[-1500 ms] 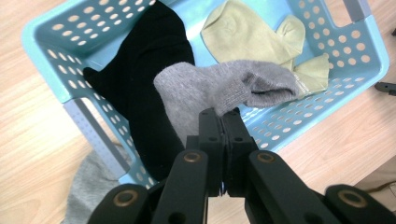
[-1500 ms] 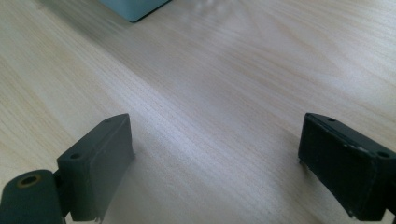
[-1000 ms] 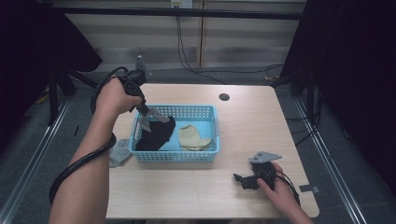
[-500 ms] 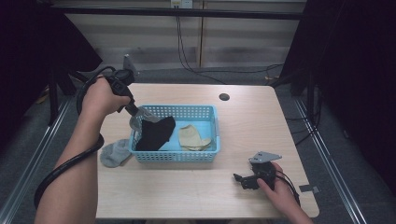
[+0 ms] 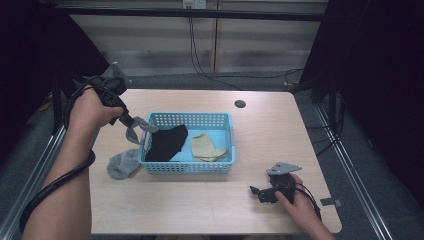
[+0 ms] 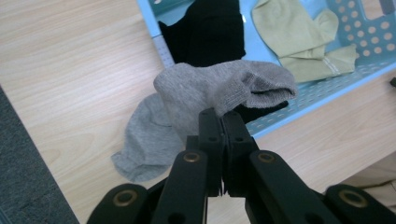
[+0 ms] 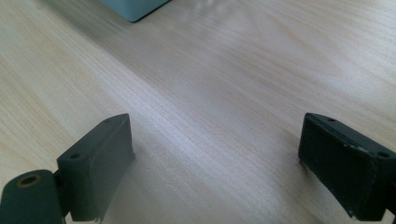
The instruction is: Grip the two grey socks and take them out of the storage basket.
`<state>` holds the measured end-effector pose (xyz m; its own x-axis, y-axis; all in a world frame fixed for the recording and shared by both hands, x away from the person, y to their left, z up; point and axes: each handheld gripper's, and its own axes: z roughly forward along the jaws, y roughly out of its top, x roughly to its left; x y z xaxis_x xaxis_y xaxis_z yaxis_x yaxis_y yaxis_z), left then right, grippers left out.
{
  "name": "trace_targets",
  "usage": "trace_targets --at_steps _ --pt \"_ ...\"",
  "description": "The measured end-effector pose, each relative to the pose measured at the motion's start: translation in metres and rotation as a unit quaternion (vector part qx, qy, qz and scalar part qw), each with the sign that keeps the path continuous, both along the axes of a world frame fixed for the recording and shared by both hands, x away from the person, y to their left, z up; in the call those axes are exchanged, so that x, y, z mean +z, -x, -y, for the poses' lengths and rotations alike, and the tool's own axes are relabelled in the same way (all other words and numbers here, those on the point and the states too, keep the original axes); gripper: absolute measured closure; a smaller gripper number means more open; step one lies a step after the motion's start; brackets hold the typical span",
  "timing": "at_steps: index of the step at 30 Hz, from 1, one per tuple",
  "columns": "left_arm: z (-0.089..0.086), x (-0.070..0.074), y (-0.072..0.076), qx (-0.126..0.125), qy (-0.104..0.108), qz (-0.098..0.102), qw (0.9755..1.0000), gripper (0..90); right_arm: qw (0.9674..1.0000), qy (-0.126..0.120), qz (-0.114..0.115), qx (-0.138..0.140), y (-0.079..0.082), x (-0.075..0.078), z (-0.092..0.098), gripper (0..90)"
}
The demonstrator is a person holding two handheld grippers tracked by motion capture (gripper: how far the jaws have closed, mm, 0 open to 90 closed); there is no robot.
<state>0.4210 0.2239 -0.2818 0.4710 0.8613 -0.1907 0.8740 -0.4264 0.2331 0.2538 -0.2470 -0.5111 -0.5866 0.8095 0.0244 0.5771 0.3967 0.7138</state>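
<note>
Grey sock (image 6: pixel 219 91) is pinched in the left gripper (image 5: pixel 131 126) with its fingers (image 6: pixel 211 135) closed tight on the fabric; below them a second grey sock (image 5: pixel 121 164) lies on the tabletop (image 5: pixel 280 130), beside the blue basket (image 5: pixel 227 165). Right gripper (image 5: pixel 260 192) fingers (image 7: pixel 100 163) are spread wide, holding nothing, low over bare tabletop.

Right tool (image 7: pixel 215 163) jaws wide apart over bare wooden table (image 7: pixel 224 79); blue basket corner (image 7: pixel 133 7) beyond.
</note>
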Motion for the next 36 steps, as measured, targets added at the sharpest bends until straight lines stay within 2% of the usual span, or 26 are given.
trace_targets --at_steps 4,12,16,18,27,36 --pt "-0.012 -0.001 0.002 0.017 0.002 0.007 0.9998 88.0 1.0000 0.000 0.000 0.000 0.000 0.000 0.000 9.4" --pt "-0.031 -0.010 0.004 0.044 -0.009 0.019 0.9988 88.0 1.0000 0.000 -0.001 -0.001 0.000 0.000 0.000 9.4" --pt "-0.038 -0.020 0.004 0.062 -0.012 0.027 0.9977 88.1 1.0000 0.000 0.000 0.000 0.000 0.000 0.000 9.4" --pt "-0.042 -0.024 0.003 0.063 -0.024 0.028 0.9973 88.1 1.0000 0.000 0.000 0.000 0.000 0.000 0.000 9.4" --pt "-0.055 -0.053 0.002 0.086 -0.013 0.021 0.9960 87.9 1.0000 0.000 0.000 0.000 0.000 0.000 0.000 9.4" --pt "-0.062 -0.073 0.002 0.103 -0.009 0.019 0.9945 86.6 1.0000 -0.001 0.001 0.000 0.000 0.000 0.000 9.4"
